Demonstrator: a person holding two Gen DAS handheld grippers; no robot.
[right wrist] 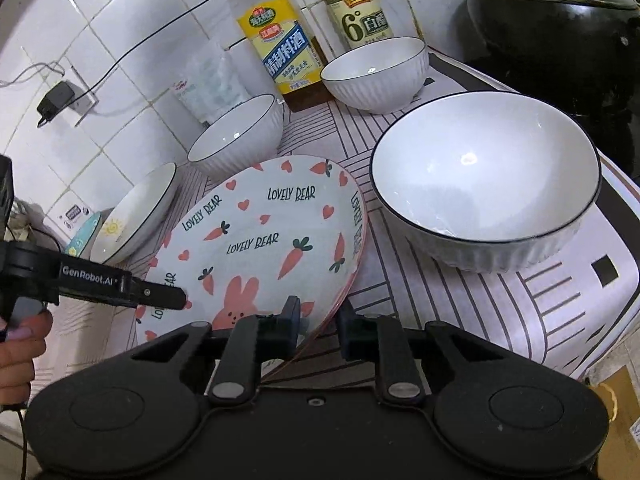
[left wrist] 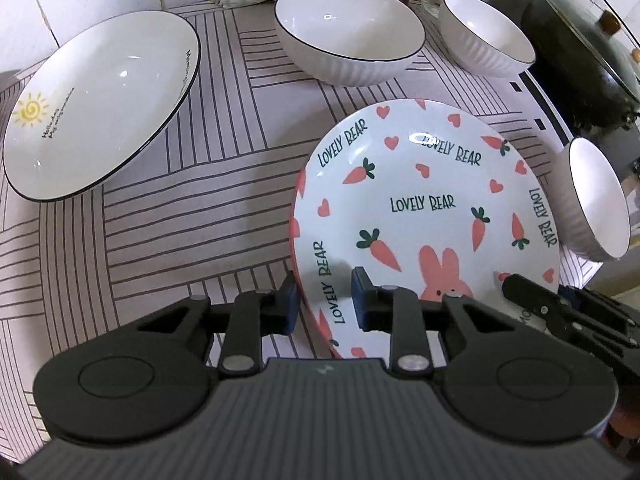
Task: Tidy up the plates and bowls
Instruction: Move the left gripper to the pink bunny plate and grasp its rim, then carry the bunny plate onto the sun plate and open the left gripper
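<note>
The carrot-and-rabbit "LOVELY BEAR" plate sits tilted on the striped mat. A pink rim shows under its edge. My left gripper is shut on the plate's near left rim, one pad outside and one on the inner face. My right gripper is shut on the near right rim, which runs between its pads. Each gripper shows in the other's view: right gripper, left gripper. A white sun-print plate lies at far left.
Three white ribbed bowls stand around: a large bowl, a small bowl, and a right-hand bowl. Two bottles line the tiled wall. A black lidded pot stands at far right.
</note>
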